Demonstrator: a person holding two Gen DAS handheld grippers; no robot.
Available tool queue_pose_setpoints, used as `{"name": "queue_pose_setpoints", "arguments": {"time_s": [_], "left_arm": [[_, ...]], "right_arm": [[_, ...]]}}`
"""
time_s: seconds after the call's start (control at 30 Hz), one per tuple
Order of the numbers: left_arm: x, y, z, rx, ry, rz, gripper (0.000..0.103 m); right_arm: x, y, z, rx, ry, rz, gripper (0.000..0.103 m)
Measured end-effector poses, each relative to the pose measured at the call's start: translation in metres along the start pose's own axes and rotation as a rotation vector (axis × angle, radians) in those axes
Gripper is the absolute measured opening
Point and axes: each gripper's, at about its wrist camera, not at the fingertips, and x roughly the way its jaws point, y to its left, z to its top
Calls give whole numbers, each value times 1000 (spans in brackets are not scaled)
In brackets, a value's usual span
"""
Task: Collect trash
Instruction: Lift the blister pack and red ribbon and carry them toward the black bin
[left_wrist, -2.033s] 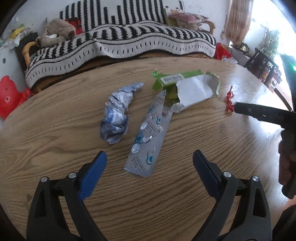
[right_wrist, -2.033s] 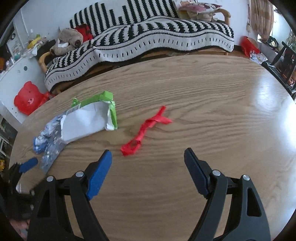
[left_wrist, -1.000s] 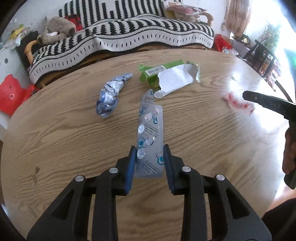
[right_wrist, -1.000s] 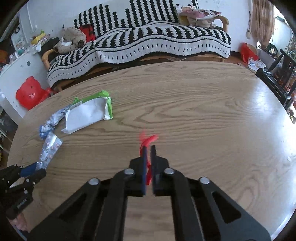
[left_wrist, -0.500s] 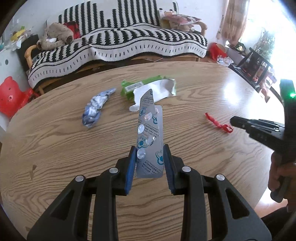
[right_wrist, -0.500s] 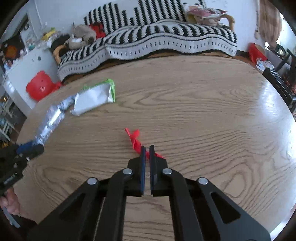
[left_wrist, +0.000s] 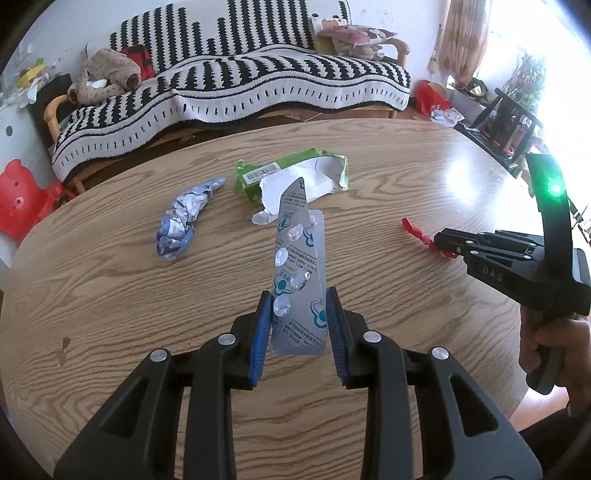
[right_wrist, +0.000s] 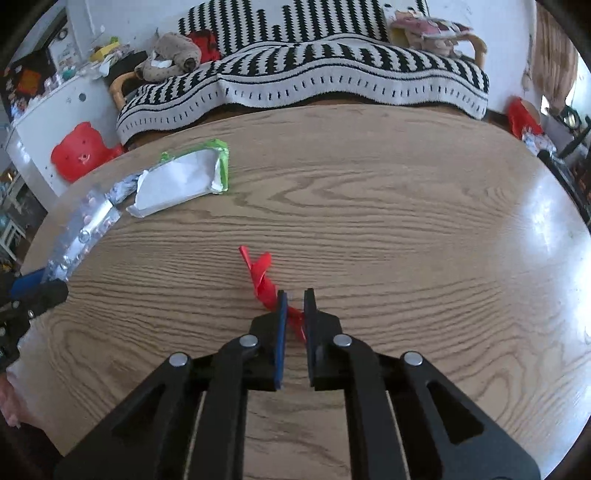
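Left tongs: clamped on the near end of the pill sheet, which sticks up and forward, clear of the table.
Right tongs: narrow, pinching the red strip; its far end trails ahead.
Left on the table: green carton, crumpled wrapper.

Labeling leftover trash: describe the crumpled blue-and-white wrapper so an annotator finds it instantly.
On the oval wooden table, look toward the side nearest the striped sofa. Left of the torn green box lies the crumpled wrapper. It is the only wadded blue-and-white piece, untouched by either gripper.
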Motion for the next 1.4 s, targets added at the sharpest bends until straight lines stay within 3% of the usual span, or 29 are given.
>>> {"name": "queue_pose_setpoints", "arguments": {"time_s": [0.07, 0.1, 0.17, 0.2, 0.27, 0.4, 0.5, 0.63, 0.77, 0.93, 1.13, 1.4], "left_arm": [[-1, 1, 0, -4, -1, 0, 29], [-3, 2, 0, -6, -4, -1, 29], [-4, 3, -1, -7, -6, -1, 29], [-4, 4, -1, -9, -6, -1, 29], [-4, 7, -2, -10, -4, 1, 29], [-2, 10, -3, -14, 6, 7, 29], [-1, 13, -3, -15, 9, 10, 29], [0, 16, -4, -18, 12, 13, 29], [0, 16, -4, -18, 12, 12, 29], [-1, 10, -2, -1, 6, 1, 29], [-3, -9, 3, 21, -7, -15, 29], [-5, -66, 13, 86, -24, -67, 29]], "right_arm": [[1, 2, 1, -1, -5, 3, 11], [1, 2, 4, 0, -9, 8, 19], [-5, 5, 7, 3, -48, 19, 87], [-11, 7, 8, 2, -91, 17, 90], [-18, 15, 13, -23, -137, 17, 90], [-6, 28, 15, -75, -102, 15, 89], [12, 38, 11, -127, -42, -4, 79], [27, 40, 7, -155, -10, -18, 60], [27, 38, 9, -132, -2, -2, 13], [18, 42, 4, -122, -10, -2, 12], [-22, 36, 0, -118, -65, 4, 12], [-78, 1, -20, -65, -104, -26, 12]]}}
